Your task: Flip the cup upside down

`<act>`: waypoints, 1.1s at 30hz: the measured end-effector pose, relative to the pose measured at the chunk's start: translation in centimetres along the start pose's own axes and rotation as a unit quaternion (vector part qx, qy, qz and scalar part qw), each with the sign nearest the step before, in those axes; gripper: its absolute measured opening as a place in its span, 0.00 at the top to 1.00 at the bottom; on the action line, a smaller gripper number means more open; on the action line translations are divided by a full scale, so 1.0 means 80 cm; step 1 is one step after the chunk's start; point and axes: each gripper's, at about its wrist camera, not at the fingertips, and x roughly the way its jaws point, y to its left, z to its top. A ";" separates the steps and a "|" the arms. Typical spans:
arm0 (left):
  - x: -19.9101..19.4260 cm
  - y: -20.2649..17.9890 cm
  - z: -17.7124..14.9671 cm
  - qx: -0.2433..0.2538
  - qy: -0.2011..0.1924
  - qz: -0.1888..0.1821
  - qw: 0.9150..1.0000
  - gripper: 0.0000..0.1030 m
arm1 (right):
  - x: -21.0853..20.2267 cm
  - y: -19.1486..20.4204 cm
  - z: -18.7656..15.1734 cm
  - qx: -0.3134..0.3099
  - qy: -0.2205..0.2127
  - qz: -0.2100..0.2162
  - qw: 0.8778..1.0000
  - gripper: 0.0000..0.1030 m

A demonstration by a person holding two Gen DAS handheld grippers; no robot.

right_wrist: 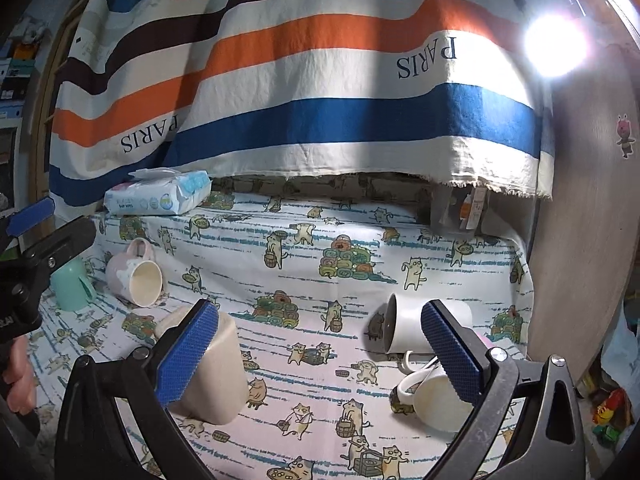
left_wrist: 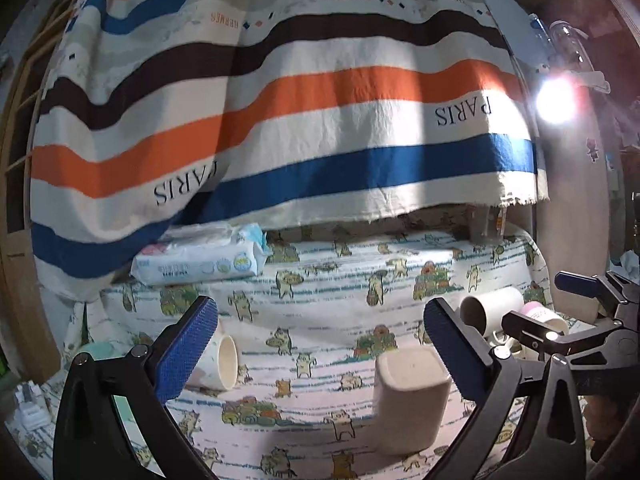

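A beige mug (left_wrist: 412,400) stands upside down on the cat-print cloth (left_wrist: 320,280), just right of centre between the left gripper (left_wrist: 320,348)'s wide-open jaws; right gripper (right_wrist: 320,348) also wide, empty.

A cat-print cloth (right_wrist: 320,216) covers the surface, and a big striped blanket (right_wrist: 304,80) in orange, blue, brown and cream hangs down behind it, "PARIS" printed upside down. Back left, a pack of baby wipes (right_wrist: 160,196) lies on the cloth, right under the blanket's edge. Over on the right a bright lamp (right_wrist: 556,46) glares beside a pale wood-grain panel (right_wrist: 584,216) with a small cartoon sticker (right_wrist: 625,136) on it.
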 end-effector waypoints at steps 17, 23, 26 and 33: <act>0.020 0.012 -0.052 -0.002 0.033 0.025 0.999 0.00 | 0.029 0.006 -0.035 0.022 0.005 0.000 1.000 0.01; 0.019 0.029 -0.054 -0.036 0.033 0.022 0.999 0.00 | 0.028 0.010 -0.035 0.012 0.004 -0.009 1.000 0.01; 0.018 0.026 -0.054 -0.031 0.030 0.022 0.999 0.00 | 0.027 0.003 -0.035 0.024 0.001 -0.012 1.000 0.01; 0.019 0.026 -0.054 -0.031 0.034 0.029 0.999 0.00 | 0.029 0.002 -0.036 0.027 0.008 -0.006 1.000 0.01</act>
